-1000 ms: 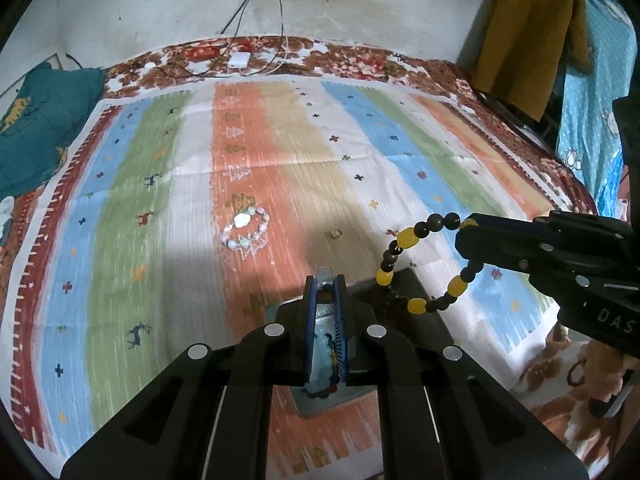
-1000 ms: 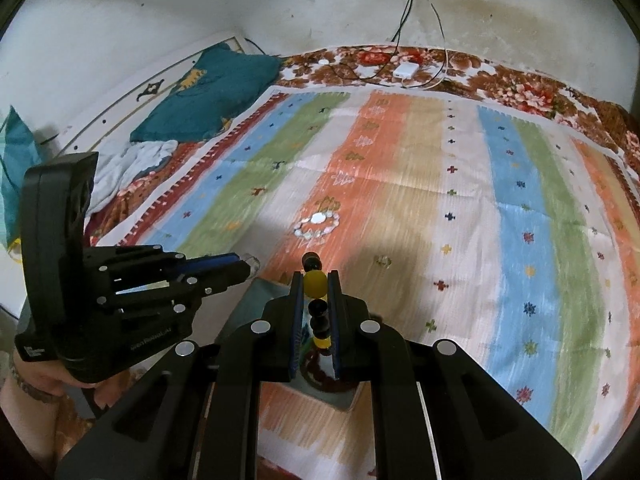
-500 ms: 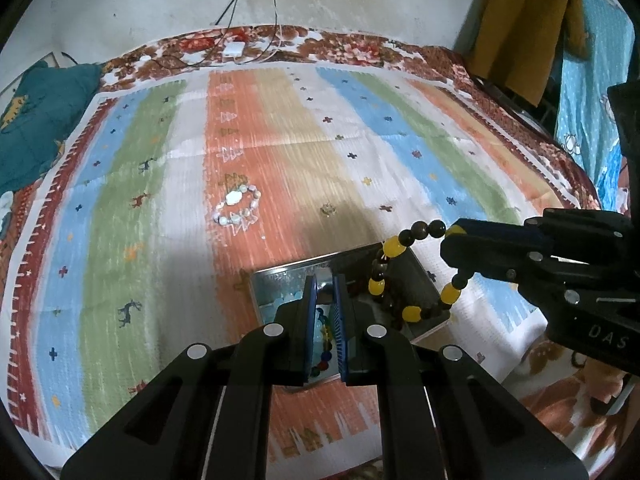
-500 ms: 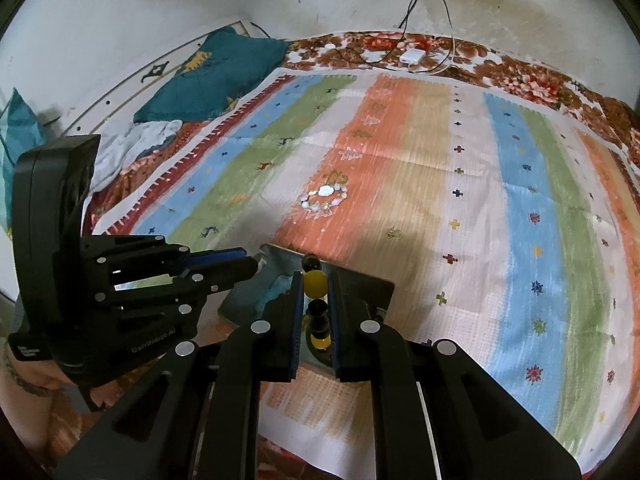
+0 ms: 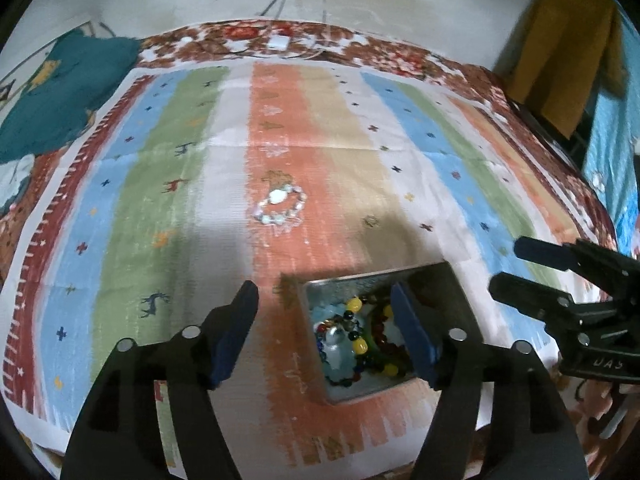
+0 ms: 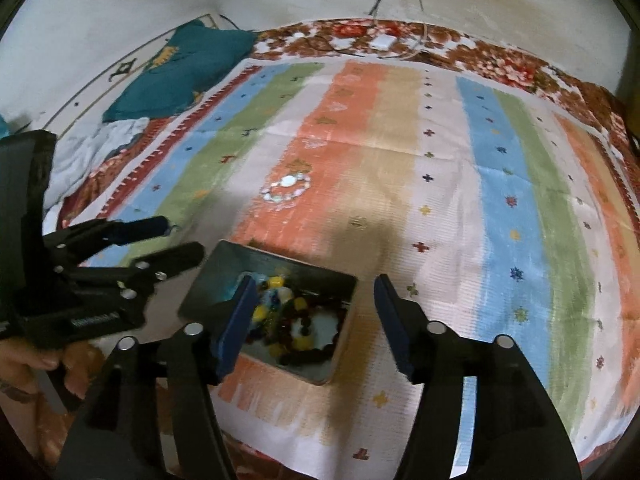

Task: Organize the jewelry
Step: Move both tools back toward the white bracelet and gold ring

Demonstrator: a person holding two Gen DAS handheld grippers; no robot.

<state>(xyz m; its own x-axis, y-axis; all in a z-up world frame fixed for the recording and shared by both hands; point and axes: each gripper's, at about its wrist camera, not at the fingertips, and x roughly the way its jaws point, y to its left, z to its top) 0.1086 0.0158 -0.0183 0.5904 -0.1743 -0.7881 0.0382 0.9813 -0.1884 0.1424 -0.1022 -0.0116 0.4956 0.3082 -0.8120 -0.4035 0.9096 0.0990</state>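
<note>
Both my grippers, left gripper (image 5: 324, 332) and right gripper (image 6: 314, 320), have just sprung open, empty, over the tin (image 5: 320, 289) of beads. The pale bracelet (image 5: 280, 208) lies ahead on the striped cloth (image 5: 120, 240), seemingly nearer my left.

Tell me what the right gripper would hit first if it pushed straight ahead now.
Probably the square metal tin with beaded bracelets in it, just below the open right gripper; depth is uncertain, so the striped cloth beside it is possible.

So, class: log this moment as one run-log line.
left gripper: open, just released | right gripper: open, just released | beaded bracelets: in square metal tin
</note>
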